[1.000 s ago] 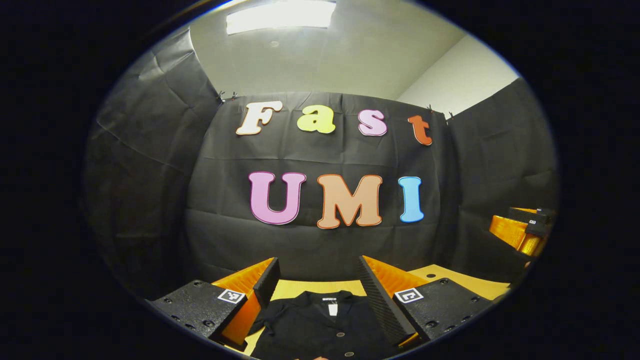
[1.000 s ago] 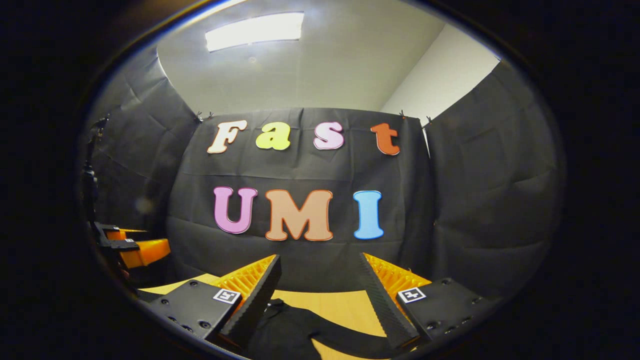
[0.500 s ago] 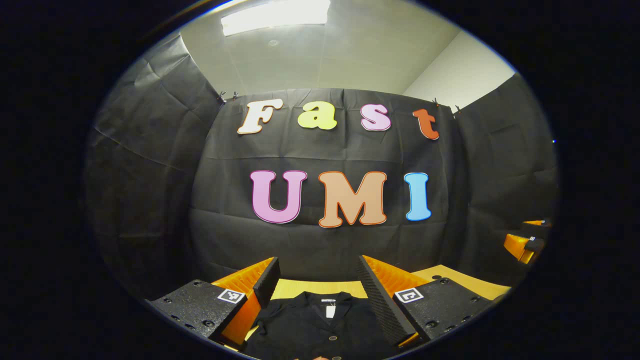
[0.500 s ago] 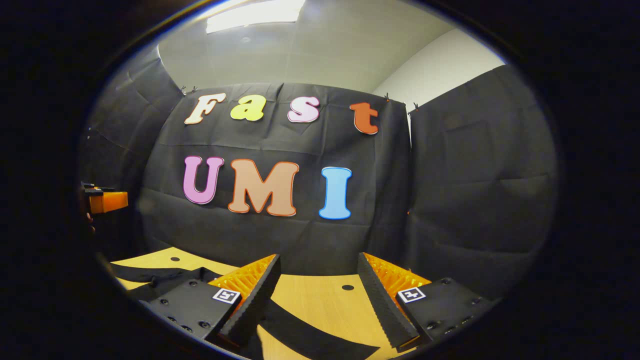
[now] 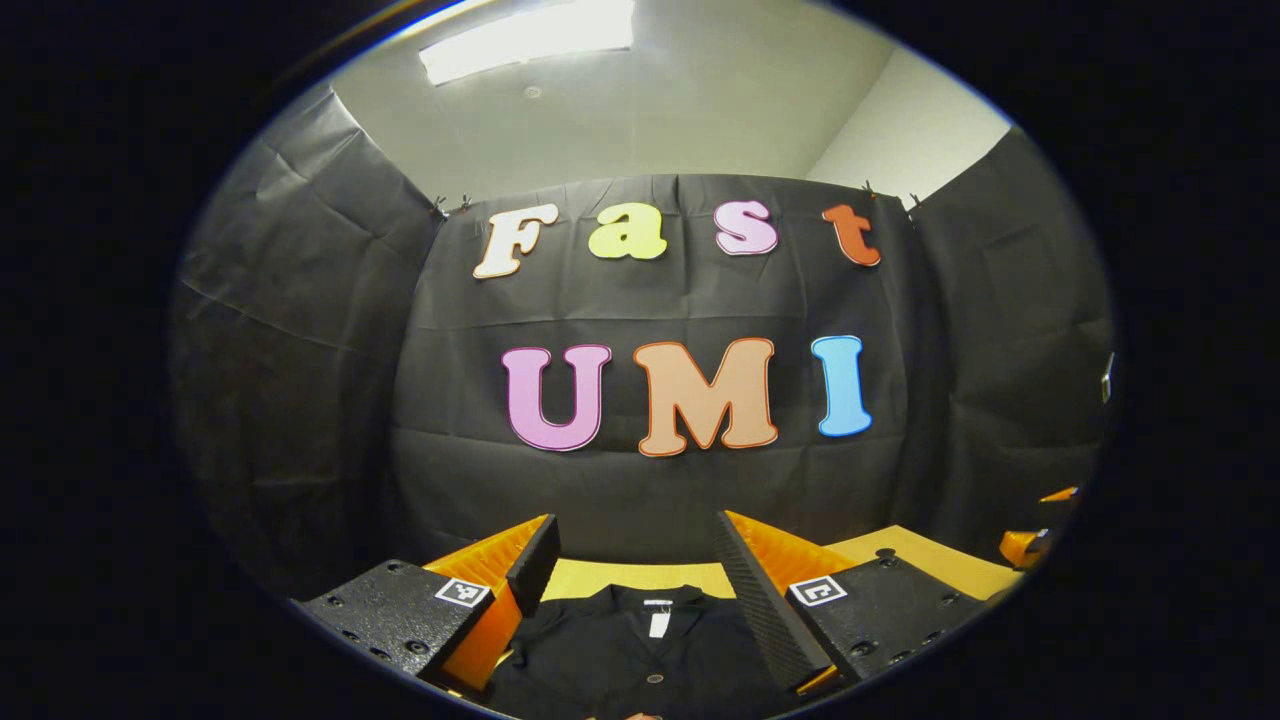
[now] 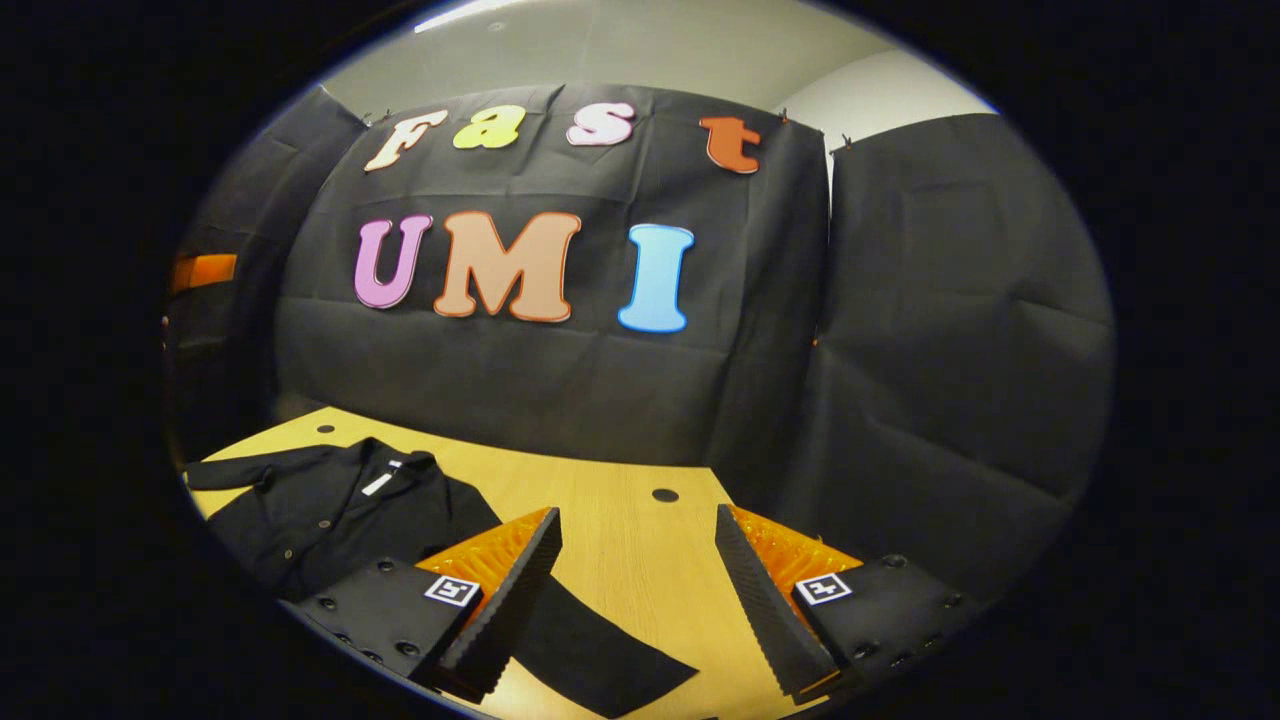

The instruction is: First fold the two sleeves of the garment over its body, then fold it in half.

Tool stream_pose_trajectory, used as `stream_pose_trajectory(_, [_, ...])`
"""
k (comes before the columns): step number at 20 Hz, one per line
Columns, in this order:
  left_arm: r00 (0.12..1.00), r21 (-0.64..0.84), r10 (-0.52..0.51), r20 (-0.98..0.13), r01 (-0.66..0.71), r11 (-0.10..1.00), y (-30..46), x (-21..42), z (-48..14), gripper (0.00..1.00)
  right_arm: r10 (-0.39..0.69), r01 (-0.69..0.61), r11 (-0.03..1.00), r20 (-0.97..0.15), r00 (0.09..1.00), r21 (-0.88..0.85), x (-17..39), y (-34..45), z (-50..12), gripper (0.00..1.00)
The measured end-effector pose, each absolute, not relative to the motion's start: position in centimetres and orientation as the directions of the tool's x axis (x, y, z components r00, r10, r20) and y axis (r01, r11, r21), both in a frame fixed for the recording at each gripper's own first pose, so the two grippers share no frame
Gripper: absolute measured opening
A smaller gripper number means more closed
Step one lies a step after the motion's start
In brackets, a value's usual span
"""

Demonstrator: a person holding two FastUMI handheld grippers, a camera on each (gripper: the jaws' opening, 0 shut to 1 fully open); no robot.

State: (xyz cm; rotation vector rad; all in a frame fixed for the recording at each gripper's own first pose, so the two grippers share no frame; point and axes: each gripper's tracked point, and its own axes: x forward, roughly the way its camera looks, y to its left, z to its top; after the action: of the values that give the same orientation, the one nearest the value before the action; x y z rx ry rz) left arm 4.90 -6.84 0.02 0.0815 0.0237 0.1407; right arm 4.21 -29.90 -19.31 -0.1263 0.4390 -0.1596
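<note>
Lying flat on the worktop [image 6: 620, 560], the shirt [image 6: 330, 515] is seen with collar toward 12 o'clock and buttons up, both sleeves not yet folded. In the right gripper view its near sleeve [image 6: 600, 665] is spread out toward 5 o'clock, apart from the body, and the right claw [image 6: 637, 590] is held above it with jaws parted and nothing between them; it is judged to be lined up for gripping that sleeve end. In the left gripper view the left claw [image 5: 637, 590] is likewise released and empty, poised over the collar area of the shirt [image 5: 640, 660], probably waiting its turn. The first sleeve fold is judged to be the step at hand.
</note>
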Motion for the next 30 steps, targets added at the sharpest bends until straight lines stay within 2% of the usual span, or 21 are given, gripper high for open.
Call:
stream_pose_trajectory(5, [0.986,0.12,0.167,-0.013,-0.164,0.979,-8.3,5.2,0.2,0.92,-0.149,0.077,0.985,-0.533,0.833,-0.156,3.5,-32.4,-25.7,0.98])
stream_pose_trajectory(15, [0.976,0.142,0.217,-0.034,-0.211,0.967,-11.6,5.8,-1.1,0.92,-0.057,-0.028,0.995,-0.754,0.655,-0.1,1.1,-35.0,-36.2,0.99])
stream_pose_trajectory(24, [0.969,0.149,0.244,-0.036,-0.236,0.96,-13.3,6.3,-1.6,0.93,-0.024,-0.096,0.992,-0.848,0.529,-0.087,-1.0,-35.8,-41.7,0.99])
stream_pose_trajectory(30, [0.968,0.156,0.247,-0.044,-0.238,0.959,-14.0,6.5,-2.0,0.93,0.049,-0.068,0.998,-0.862,0.505,0.017,-1.5,-35.5,-42.6,1.0])
